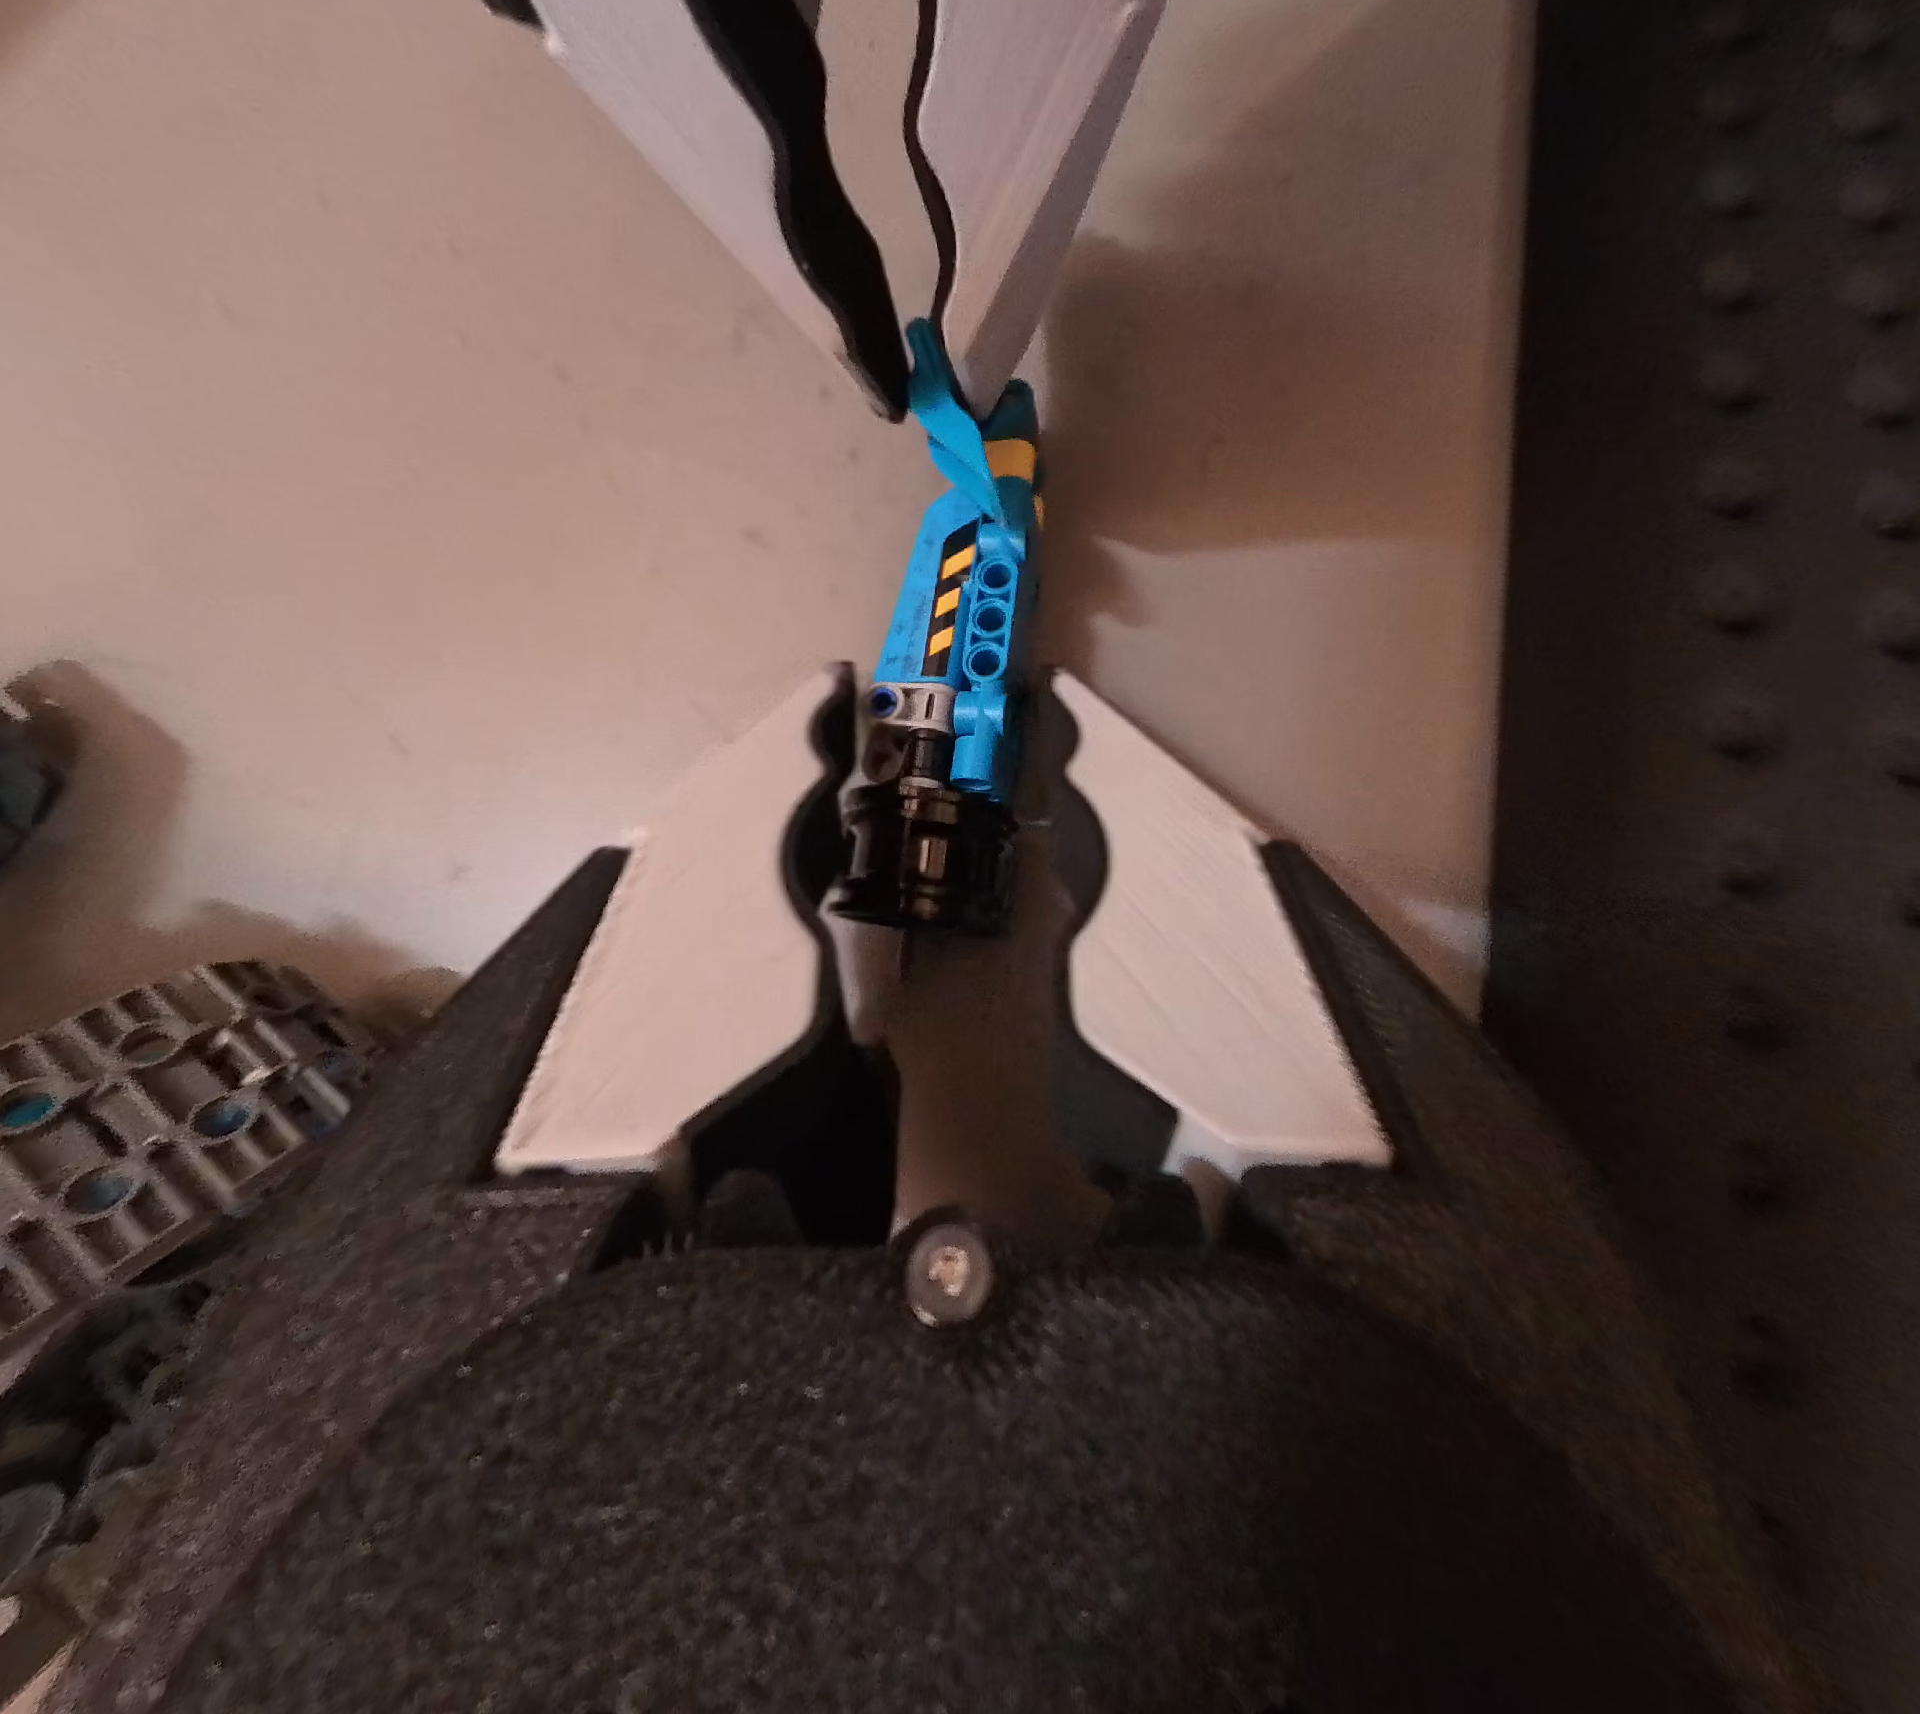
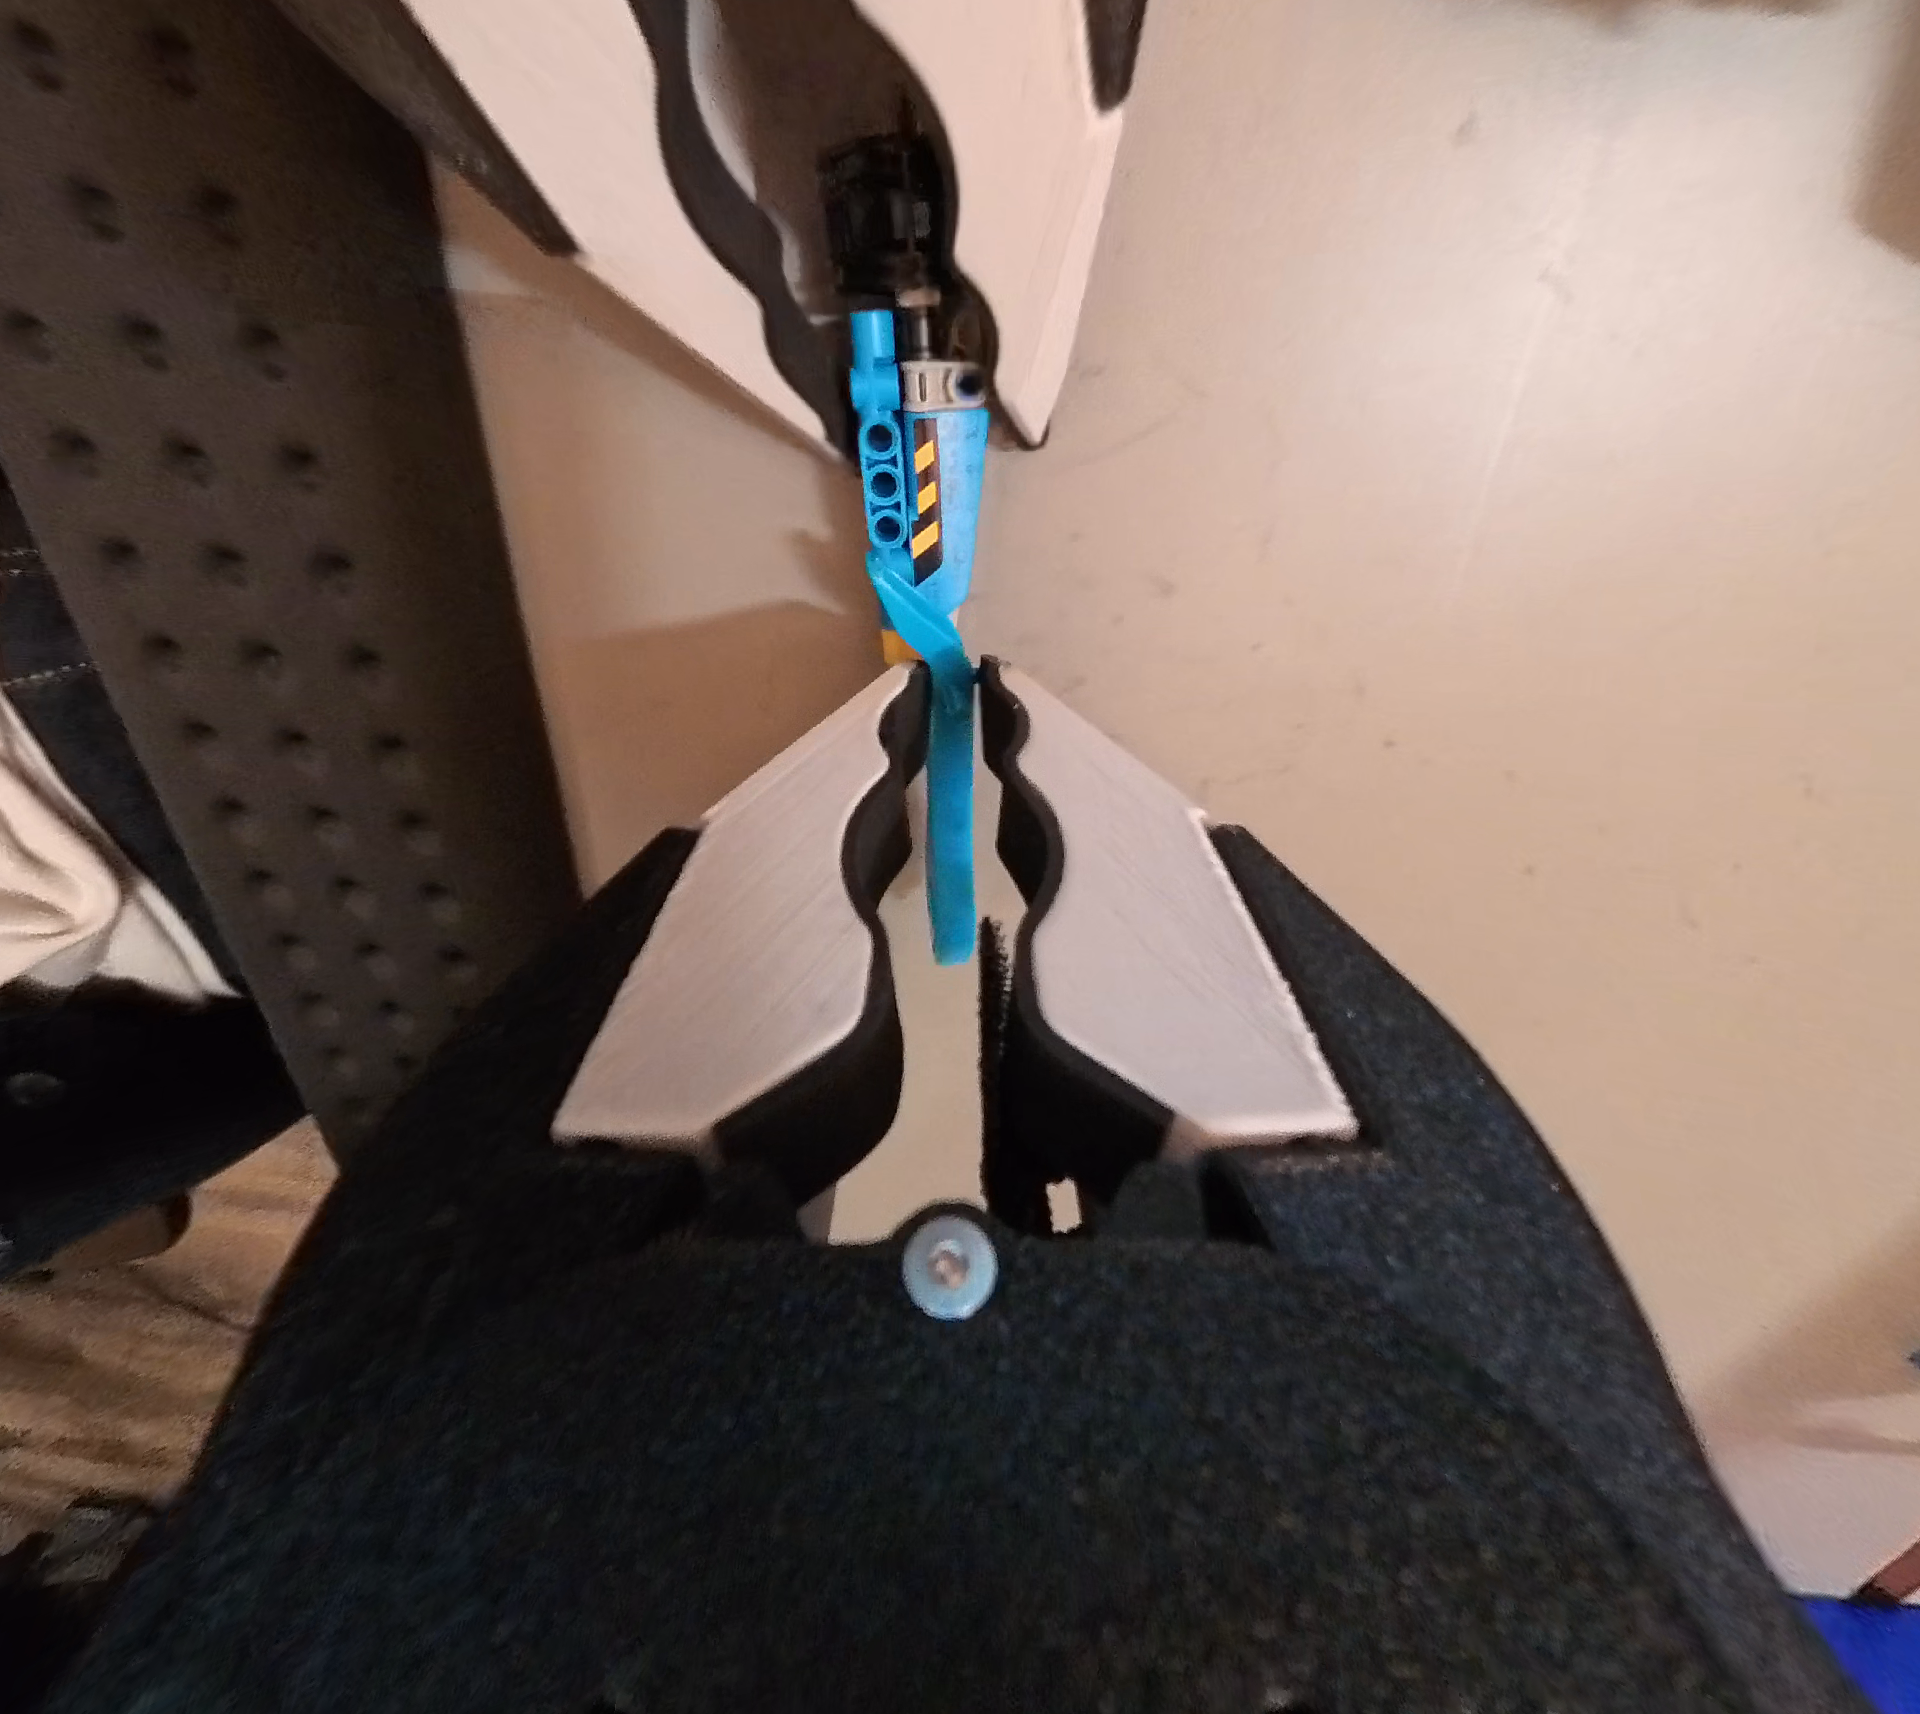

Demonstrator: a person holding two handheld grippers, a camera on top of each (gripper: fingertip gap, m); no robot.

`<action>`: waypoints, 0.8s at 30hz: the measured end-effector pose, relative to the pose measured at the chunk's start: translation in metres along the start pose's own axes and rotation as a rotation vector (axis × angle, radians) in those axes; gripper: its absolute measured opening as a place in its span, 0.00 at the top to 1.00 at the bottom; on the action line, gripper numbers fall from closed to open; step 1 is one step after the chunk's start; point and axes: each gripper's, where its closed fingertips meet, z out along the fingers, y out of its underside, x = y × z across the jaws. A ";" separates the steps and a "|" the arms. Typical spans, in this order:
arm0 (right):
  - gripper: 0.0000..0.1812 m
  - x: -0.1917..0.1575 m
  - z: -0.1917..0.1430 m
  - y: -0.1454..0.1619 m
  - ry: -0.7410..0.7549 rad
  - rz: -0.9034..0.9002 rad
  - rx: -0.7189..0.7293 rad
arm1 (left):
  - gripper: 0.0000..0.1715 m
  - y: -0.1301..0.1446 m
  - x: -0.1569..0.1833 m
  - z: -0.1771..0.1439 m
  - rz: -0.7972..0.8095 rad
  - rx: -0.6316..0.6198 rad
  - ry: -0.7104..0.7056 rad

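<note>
Blue toy-brick assembly (image 1: 961, 615) hangs above the beige table (image 1: 364, 417), between both grippers: left gripper (image 1: 940, 698) pinches its black end, right gripper (image 2: 948, 677) pinches its thin blue strip (image 2: 951, 823).

Two grippers (image 1: 940, 688) (image 2: 948, 677), one blue brick assembly (image 1: 961, 615), one grey plate (image 1: 156, 1103)

L tongs (image 1: 940, 688) clamped on blue toy assy (image 1: 961, 615), R tongs (image 1: 928, 391) opposite
</note>
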 end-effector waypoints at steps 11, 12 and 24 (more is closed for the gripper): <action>0.96 -0.001 0.002 -0.007 0.021 0.025 0.029 | 0.85 0.001 0.001 0.001 0.021 -0.004 -0.013; 0.96 -0.001 0.002 -0.007 0.021 0.035 0.063 | 0.85 0.001 0.001 0.001 0.019 -0.003 -0.013; 0.96 -0.002 0.001 -0.004 0.044 -0.001 0.332 | 0.85 0.000 0.001 0.001 0.013 -0.003 -0.006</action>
